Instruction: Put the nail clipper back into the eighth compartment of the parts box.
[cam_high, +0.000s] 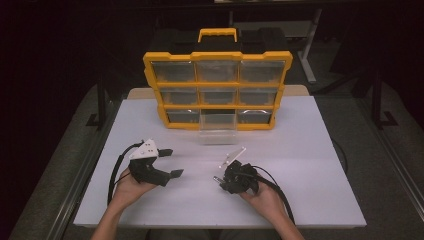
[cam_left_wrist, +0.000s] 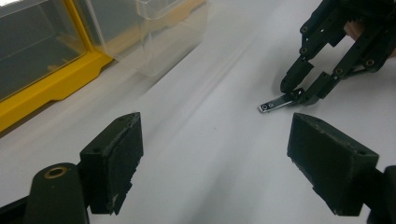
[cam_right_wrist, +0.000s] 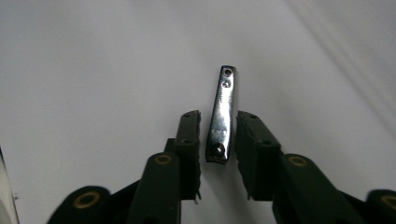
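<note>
A small shiny metal nail clipper (cam_right_wrist: 223, 107) lies flat on the white table (cam_high: 300, 150). My right gripper (cam_right_wrist: 218, 140) is lowered over its near end, one jaw on each side, with a thin gap showing between each jaw and the metal. In the left gripper view the clipper (cam_left_wrist: 279, 102) pokes out from the right gripper (cam_left_wrist: 306, 91), whose fingertips rest at the table. My left gripper (cam_high: 173, 162) is held off to the left, wide open and holding nothing. In the high view the clipper (cam_high: 217, 178) is a small glint at the right gripper (cam_high: 218, 180).
A yellow organizer (cam_high: 217, 55) with clear drawers stands at the table's far edge. Its bottom middle drawer (cam_high: 218, 127) is pulled out toward me, see-through and empty-looking. The drawer (cam_left_wrist: 159, 32) and the yellow frame (cam_left_wrist: 56, 81) lie ahead of the left gripper.
</note>
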